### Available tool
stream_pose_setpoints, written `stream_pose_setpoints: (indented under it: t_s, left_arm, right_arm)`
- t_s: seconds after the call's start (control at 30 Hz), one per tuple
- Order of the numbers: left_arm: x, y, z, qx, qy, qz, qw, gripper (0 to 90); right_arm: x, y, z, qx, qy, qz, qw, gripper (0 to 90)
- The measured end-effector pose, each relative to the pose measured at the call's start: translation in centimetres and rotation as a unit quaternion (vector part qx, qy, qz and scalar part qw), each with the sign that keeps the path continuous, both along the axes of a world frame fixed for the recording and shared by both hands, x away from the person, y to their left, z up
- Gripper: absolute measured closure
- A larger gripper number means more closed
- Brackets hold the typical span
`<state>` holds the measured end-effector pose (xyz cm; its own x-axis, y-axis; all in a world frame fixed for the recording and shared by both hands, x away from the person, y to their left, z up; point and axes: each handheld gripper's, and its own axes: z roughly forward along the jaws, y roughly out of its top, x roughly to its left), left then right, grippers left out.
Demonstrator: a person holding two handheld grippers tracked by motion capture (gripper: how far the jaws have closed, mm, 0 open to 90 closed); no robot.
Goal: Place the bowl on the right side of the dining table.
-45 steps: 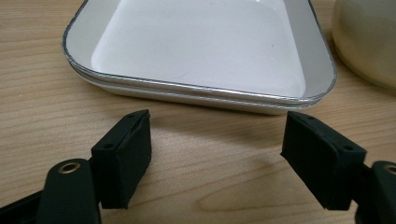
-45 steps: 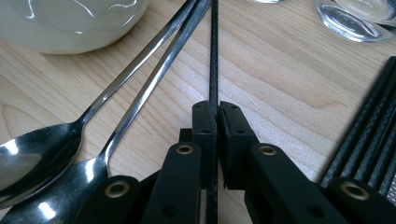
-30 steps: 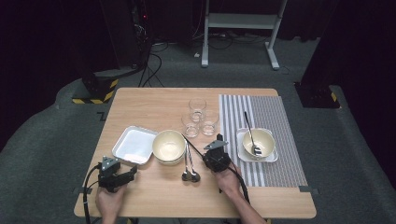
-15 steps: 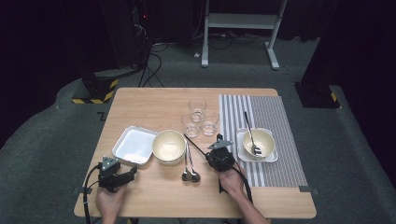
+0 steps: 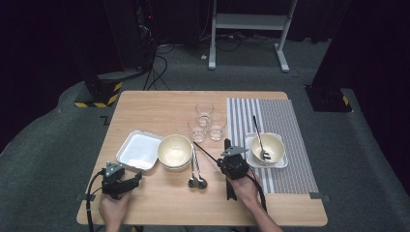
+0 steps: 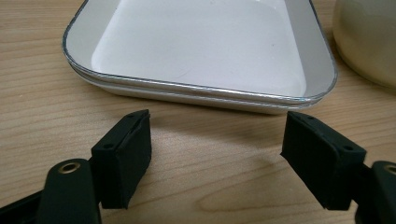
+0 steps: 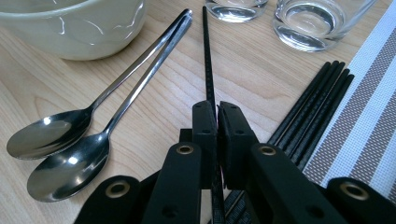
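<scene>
My right gripper (image 7: 216,122) (image 5: 227,150) is shut on one black chopstick (image 7: 207,56) (image 5: 207,152), which points ahead toward the glasses, just above the wood. Several more black chopsticks (image 7: 309,112) lie on the table to its right, by the striped mat's edge. Two steel spoons (image 7: 65,147) (image 5: 196,180) lie side by side to its left. My left gripper (image 6: 217,144) (image 5: 136,178) stands open near the table's front left corner, nothing between its jaws, just short of a white square plate (image 6: 201,51) (image 5: 138,149).
A cream bowl (image 5: 175,151) stands between plate and spoons. Three glasses (image 5: 207,121) cluster behind it. On the striped mat (image 5: 275,121) a second cream bowl (image 5: 266,147) with a spoon in it sits on a white plate. A person's hands hold both grippers at the front edge.
The right gripper has shifted slightly to the right with the chopstick; the left gripper has kept still.
</scene>
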<state>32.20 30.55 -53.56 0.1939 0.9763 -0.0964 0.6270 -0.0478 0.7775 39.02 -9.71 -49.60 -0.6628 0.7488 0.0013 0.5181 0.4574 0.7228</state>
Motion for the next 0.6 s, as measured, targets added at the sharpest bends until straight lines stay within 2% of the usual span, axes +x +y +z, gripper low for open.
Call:
stream_pose_setpoints:
  t_s: [0.6]
  left_arm:
    - [0.0,0.0,0.0,0.001,0.000,0.000,1.0000,24.3]
  right_arm:
    - [-0.9,-2.4,0.4,0.013,-0.009,-0.001,0.9999,86.1]
